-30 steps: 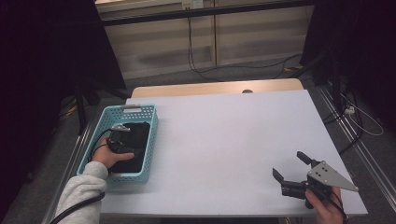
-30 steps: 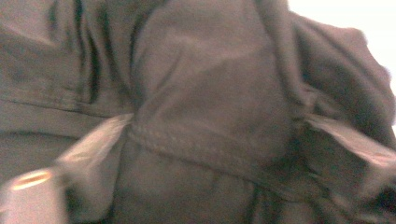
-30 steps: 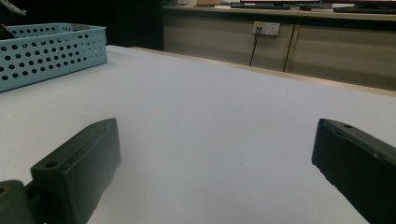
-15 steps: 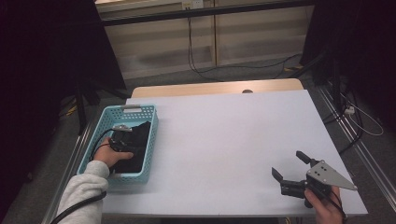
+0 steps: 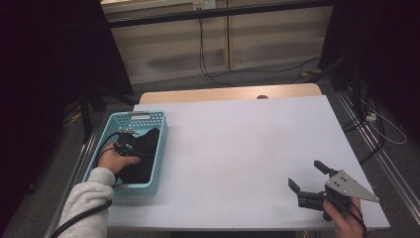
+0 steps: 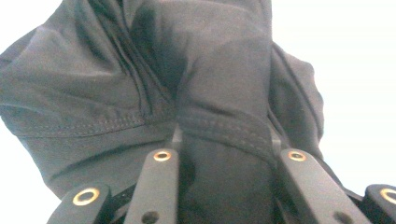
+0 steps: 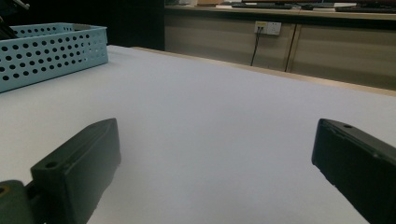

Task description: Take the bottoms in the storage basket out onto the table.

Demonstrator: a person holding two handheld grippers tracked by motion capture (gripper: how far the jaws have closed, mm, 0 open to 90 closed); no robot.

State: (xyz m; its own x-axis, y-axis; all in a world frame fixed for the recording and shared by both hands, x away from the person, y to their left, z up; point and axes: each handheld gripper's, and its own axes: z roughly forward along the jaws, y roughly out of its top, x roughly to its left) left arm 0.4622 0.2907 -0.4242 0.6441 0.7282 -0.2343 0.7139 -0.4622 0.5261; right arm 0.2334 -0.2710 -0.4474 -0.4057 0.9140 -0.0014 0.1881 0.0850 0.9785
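— What's the right gripper (image 5: 309,179) doing at the table's (image 5: 237,148) near right corner?
— Jaws wide apart over bare tabletop.
— And the left gripper (image 6: 224,140)?
— Its jaws have just been closing; they're clamped on the dark cloth (image 6: 154,74) in the blue basket (image 5: 161,148) at the left edge.

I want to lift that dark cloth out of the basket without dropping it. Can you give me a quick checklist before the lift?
1. Left gripper has closed in on a fold of the dark cloth, which sits between its jaws: ok.
2. Grip firm enough to carry the whole cloth: cannot tell; only one bunched fold is pinched.
3. Cloth free of the blue basket holes and rim: cannot tell from the high view.
4. Left gripper's cable clear of the cloth: cannot tell; it loops over the basket's near side.
5. Right gripper open and resting apart on the white table: ok.
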